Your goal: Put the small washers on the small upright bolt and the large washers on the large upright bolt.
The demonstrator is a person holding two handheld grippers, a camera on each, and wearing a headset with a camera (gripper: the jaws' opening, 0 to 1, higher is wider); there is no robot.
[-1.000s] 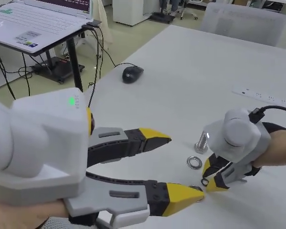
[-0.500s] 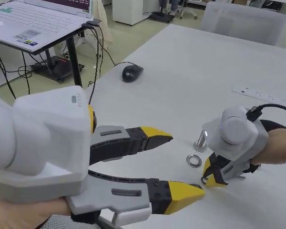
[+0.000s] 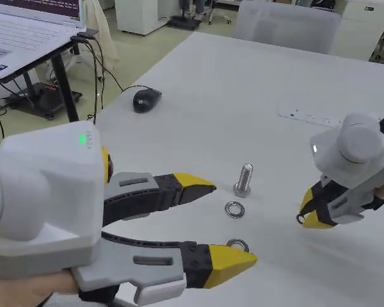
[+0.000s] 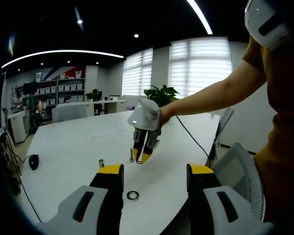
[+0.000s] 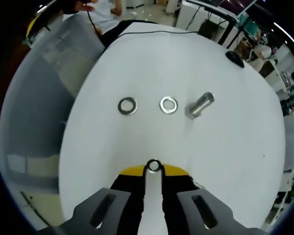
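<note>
One upright steel bolt [image 3: 243, 180] [image 5: 200, 105] stands on the white table [image 3: 256, 83]. A washer [image 3: 234, 209] [image 5: 168, 105] lies flat just in front of it. A second washer [image 3: 237, 244] [image 4: 133, 196] [image 5: 128, 105] lies beside the lower jaw of my left gripper. My left gripper [image 3: 227, 220] [image 4: 156, 178] is open and holds nothing, its jaws pointing toward the bolt and washers. My right gripper [image 3: 307, 217] [image 5: 154, 169] [image 4: 143, 157] hangs above the table to the right of the bolt, shut on a small washer [image 5: 154, 166] [image 3: 301, 219] pinched at its tips.
A black mouse [image 3: 147, 99] lies at the table's far left, near the edge. A white power strip [image 3: 307, 118] lies at the back right. A laptop [image 3: 19, 32] sits on a stand off the table's left side, and a chair [image 3: 288, 25] stands behind.
My right gripper has risen and moved right, away from the bolt, still pinching the small washer. The head camera has shifted. My left gripper stays open.
</note>
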